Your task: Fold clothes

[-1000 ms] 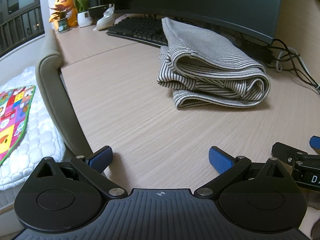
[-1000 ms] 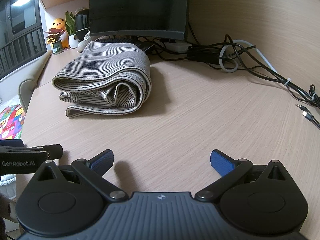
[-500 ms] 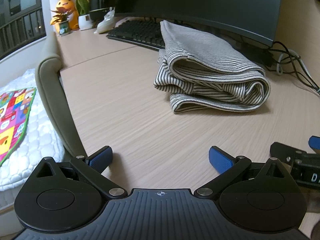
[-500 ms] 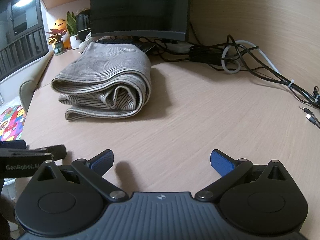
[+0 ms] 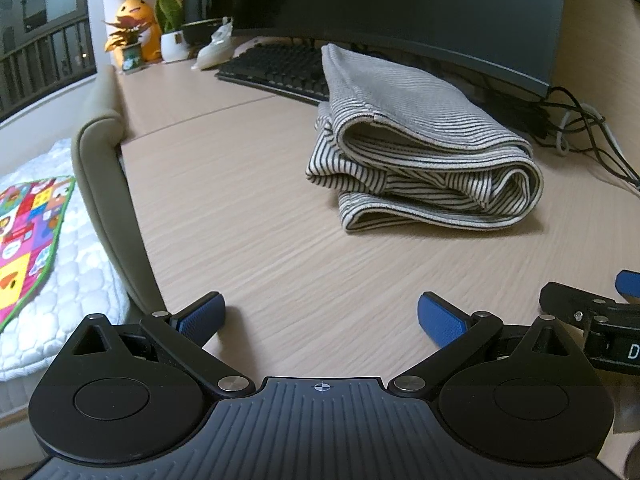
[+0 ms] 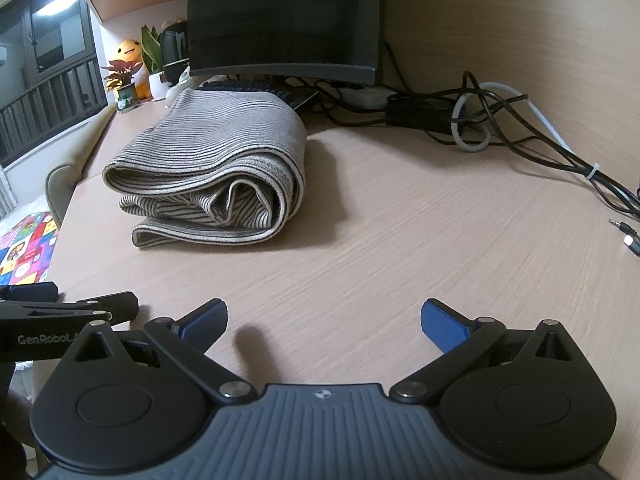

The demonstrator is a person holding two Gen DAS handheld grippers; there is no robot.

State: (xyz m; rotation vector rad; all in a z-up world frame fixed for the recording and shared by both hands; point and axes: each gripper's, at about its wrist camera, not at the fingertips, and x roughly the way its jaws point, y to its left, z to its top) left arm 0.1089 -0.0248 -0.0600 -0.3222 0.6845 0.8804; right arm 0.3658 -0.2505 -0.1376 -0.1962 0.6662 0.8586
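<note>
Both grippers had drawn slightly back from the folded striped garment [image 5: 424, 160] since the earlier frames, so it sat a little farther ahead of each. Left gripper [image 5: 320, 316] hovered over the wooden desk [image 5: 248, 216] with its blue pads spread wide and empty; the garment lay ahead and to its right, well apart. Right gripper [image 6: 324, 322] was likewise spread apart and empty, with the garment ahead and to its left, in front of the keyboard [image 5: 280, 68] and monitor [image 6: 284, 20]. Tangled cables [image 6: 500, 120] lay ahead on its right.
</note>
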